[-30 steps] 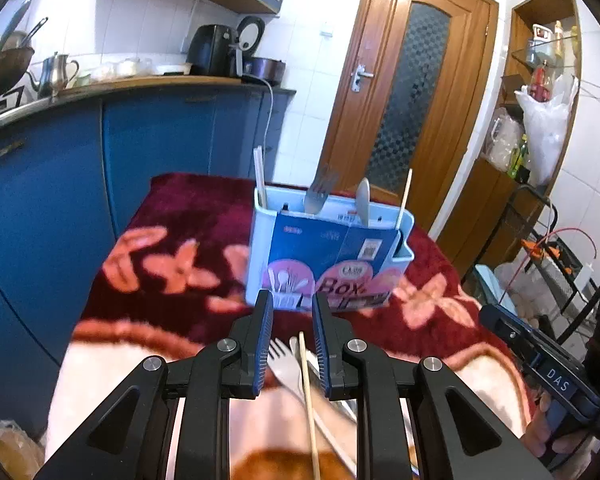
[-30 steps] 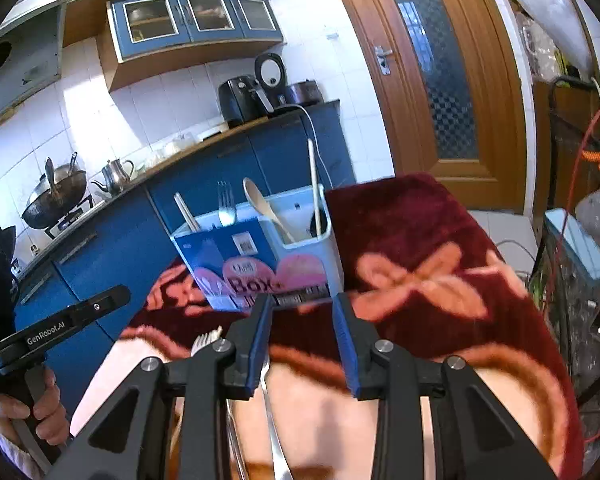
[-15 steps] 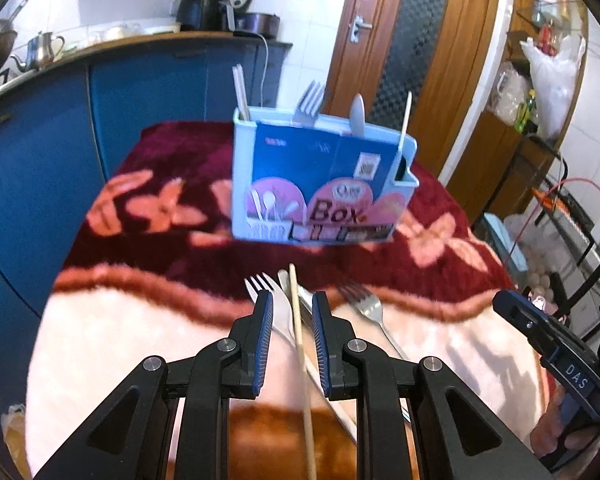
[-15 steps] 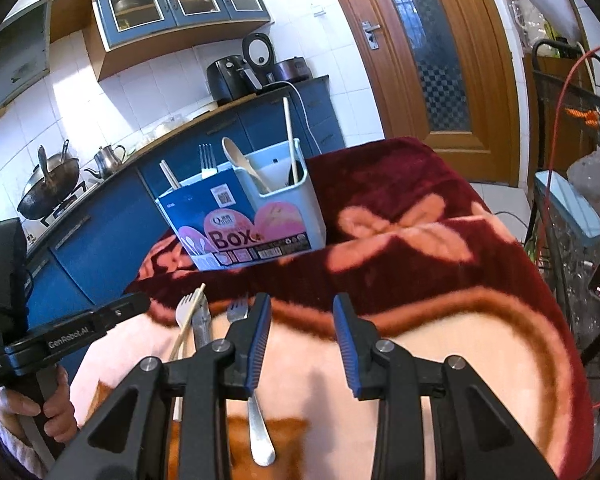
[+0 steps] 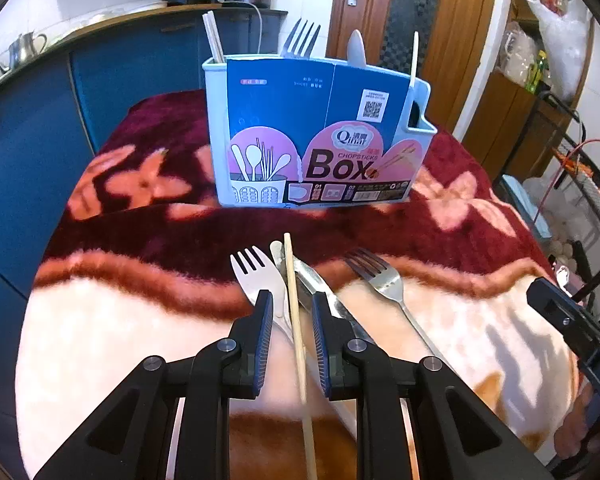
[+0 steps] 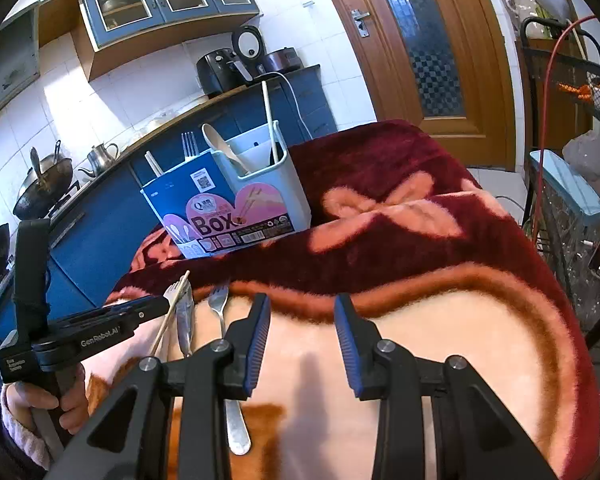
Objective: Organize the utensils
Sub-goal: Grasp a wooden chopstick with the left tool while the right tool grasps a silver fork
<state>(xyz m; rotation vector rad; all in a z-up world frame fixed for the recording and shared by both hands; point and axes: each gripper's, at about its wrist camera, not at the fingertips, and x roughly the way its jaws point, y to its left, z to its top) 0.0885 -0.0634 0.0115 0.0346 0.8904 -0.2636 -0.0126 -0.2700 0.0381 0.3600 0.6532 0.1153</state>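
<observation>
Two claws hang over a fuzzy blanket. On the far part of it stands a blue box that says "Box" and "CHOPSTICKS", with a square code on it. A fork, a spoon and sticks poke out of its top. Near the left claw lie a white fork, a knife, a metal fork and a chopstick. The left claw is narrow, with the chopstick between its fingers, not squeezed. It reads "GenRobot.AI" on its side. The right claw is wide, holding nothing.
</observation>
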